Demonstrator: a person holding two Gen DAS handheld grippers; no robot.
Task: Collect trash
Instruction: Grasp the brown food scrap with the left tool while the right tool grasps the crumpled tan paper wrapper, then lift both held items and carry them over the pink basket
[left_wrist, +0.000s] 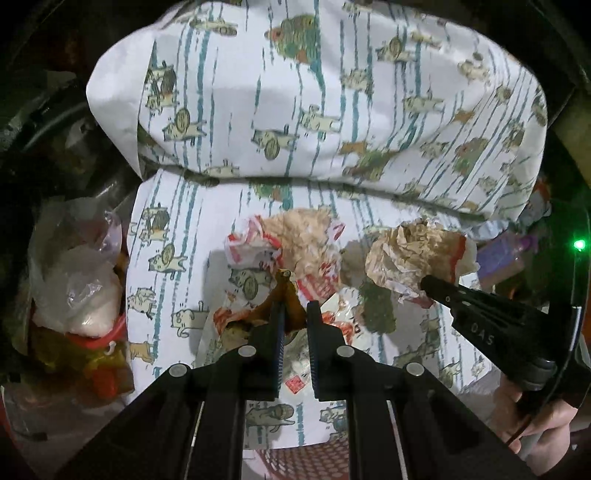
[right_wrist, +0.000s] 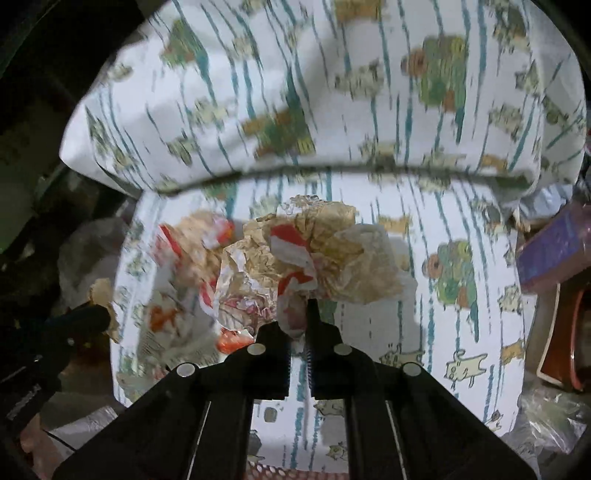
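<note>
Crumpled food wrappers lie on a chair seat covered in white patterned cloth (left_wrist: 177, 229). My left gripper (left_wrist: 293, 306) is shut on a brown greasy scrap of wrapper (left_wrist: 284, 295), just above a red-and-white wrapper pile (left_wrist: 295, 251). My right gripper (right_wrist: 297, 314) is shut on a crumpled brown, red and white wrapper (right_wrist: 314, 254) and holds it above the seat (right_wrist: 424, 332). The right gripper also shows in the left wrist view (left_wrist: 430, 282), holding the same wrapper (left_wrist: 413, 254). The left gripper shows at the left edge of the right wrist view (right_wrist: 92, 317).
The chair's cushioned back (left_wrist: 314, 92) rises behind the seat. A bag of trash with clear plastic and yellow and red items (left_wrist: 81, 295) sits at the left. A purple box (right_wrist: 554, 251) and a red-rimmed container (right_wrist: 569, 332) stand at the right.
</note>
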